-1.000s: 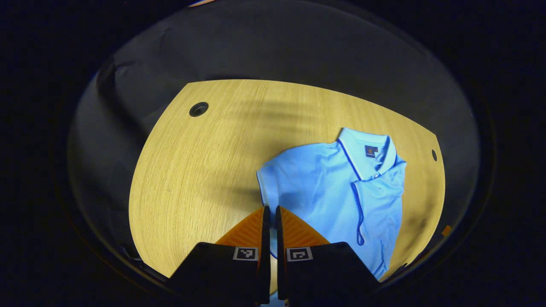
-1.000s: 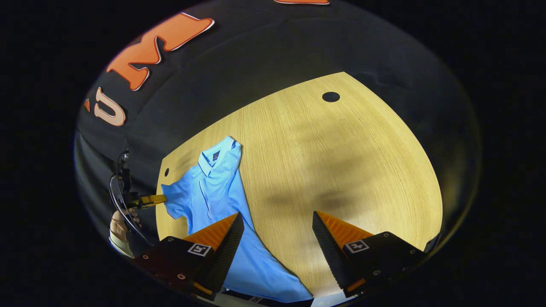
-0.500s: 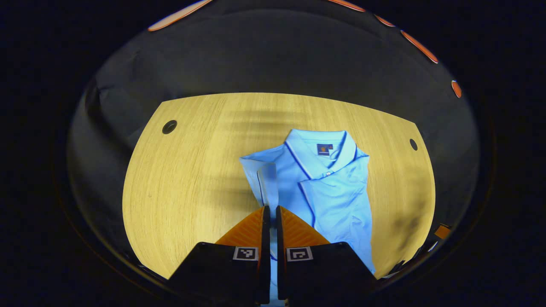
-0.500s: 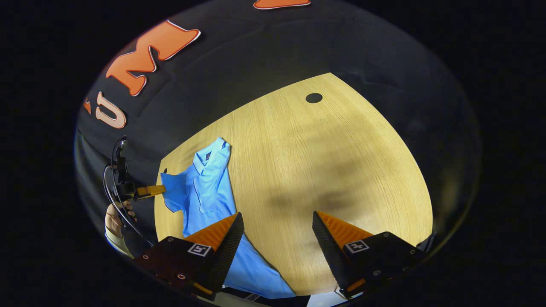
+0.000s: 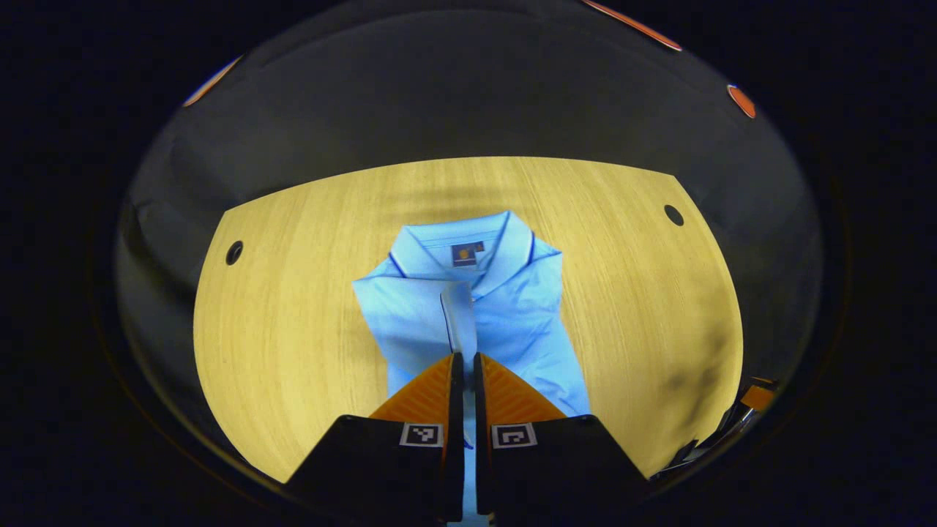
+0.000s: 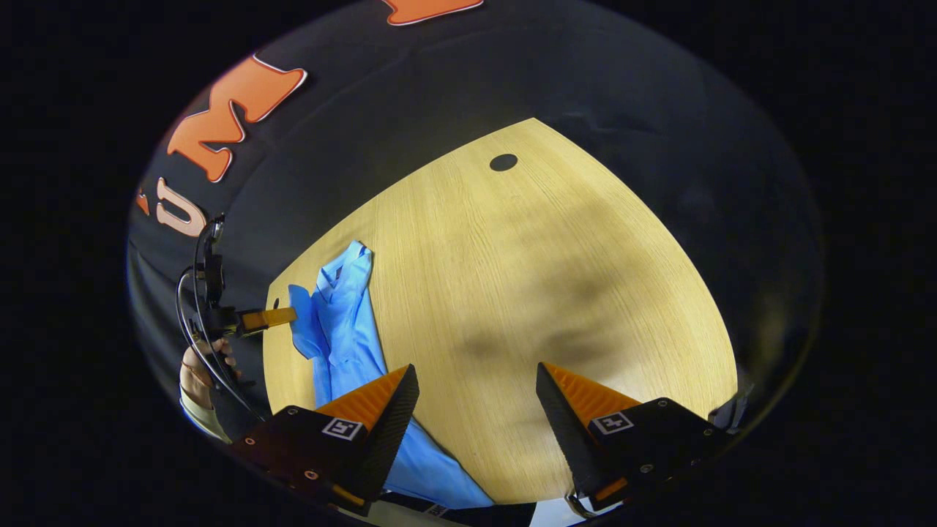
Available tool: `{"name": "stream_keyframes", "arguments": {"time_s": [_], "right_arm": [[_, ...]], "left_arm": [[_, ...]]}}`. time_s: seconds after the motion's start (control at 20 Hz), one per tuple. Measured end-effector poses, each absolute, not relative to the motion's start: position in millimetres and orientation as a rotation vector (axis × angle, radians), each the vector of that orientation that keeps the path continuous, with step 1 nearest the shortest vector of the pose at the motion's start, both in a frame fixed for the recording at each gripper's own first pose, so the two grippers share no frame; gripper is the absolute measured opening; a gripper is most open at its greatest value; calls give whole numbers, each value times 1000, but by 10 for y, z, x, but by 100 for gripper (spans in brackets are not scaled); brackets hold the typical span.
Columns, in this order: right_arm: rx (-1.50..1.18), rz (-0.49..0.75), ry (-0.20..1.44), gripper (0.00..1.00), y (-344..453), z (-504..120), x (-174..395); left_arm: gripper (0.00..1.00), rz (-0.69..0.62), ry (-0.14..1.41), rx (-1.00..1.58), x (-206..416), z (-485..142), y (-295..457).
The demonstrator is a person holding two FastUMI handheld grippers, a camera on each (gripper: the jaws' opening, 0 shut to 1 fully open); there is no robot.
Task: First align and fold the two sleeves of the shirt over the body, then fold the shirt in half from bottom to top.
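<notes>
One light blue shirt (image 5: 505, 307) lay on one wooden desk (image 5: 293, 293). The shirt had one collar (image 5: 468, 238) and one label (image 5: 467, 253) inside it. The desk had two round holes (image 5: 234, 252) (image 5: 673, 215). There were two grippers: the left gripper (image 5: 463, 366) and the right gripper (image 6: 476, 384).

Wood-grain table (image 5: 293, 322), pale, fine straight lines, smooth with a soft sheen under the light, and a dark round grommet (image 5: 234, 252) set flush in it. The shirt (image 5: 512, 307) is light blue cloth, a matt knit, soft and lightly creased, darker piping along the collar (image 5: 512, 241). The left gripper (image 5: 464, 359) shows ribbed fingers (image 5: 424, 388) on matt black hard housing. In the right gripper view, the right gripper (image 6: 476, 377) has fine-toothed inner faces. Booth wall (image 5: 468, 95): matt black cloth, faintly wrinkled
</notes>
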State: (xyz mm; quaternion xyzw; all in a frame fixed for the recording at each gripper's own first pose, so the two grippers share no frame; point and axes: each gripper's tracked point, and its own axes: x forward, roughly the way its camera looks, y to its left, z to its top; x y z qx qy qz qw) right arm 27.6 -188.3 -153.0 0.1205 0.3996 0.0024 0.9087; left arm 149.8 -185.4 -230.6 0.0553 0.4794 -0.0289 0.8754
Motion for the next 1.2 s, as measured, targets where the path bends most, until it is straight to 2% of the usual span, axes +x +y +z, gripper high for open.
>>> {"name": "stream_keyframes", "arguments": {"time_s": [0.15,0.2,0.3,0.35,0.5,0.65,0.7,1.2], "right_arm": [[258,-5,833,98,-1926,-1581,211],[257,-8,838,98,-1939,-1605,195],[254,-15,843,98,-1948,-1637,175],[252,-18,845,98,-1943,-1647,153],[228,-21,852,98,-1905,-1680,135],[190,-5,863,98,-1762,-1734,116],[172,1,869,99,-1708,-1769,100],[-29,72,989,100,-961,-2385,-170]], "left_arm": [[11,-119,1014,90,1515,-2459,-2187],[20,-135,1016,82,1522,-2479,-2257],[22,-154,1012,82,1524,-2519,-2356],[29,-160,1011,81,1515,-2508,-2376],[82,-170,998,63,1467,-2472,-2366],[88,-143,987,25,1353,-2391,-2178],[100,-125,978,16,1297,-2372,-2063],[100,-27,954,-33,345,-2343,-767]]}}
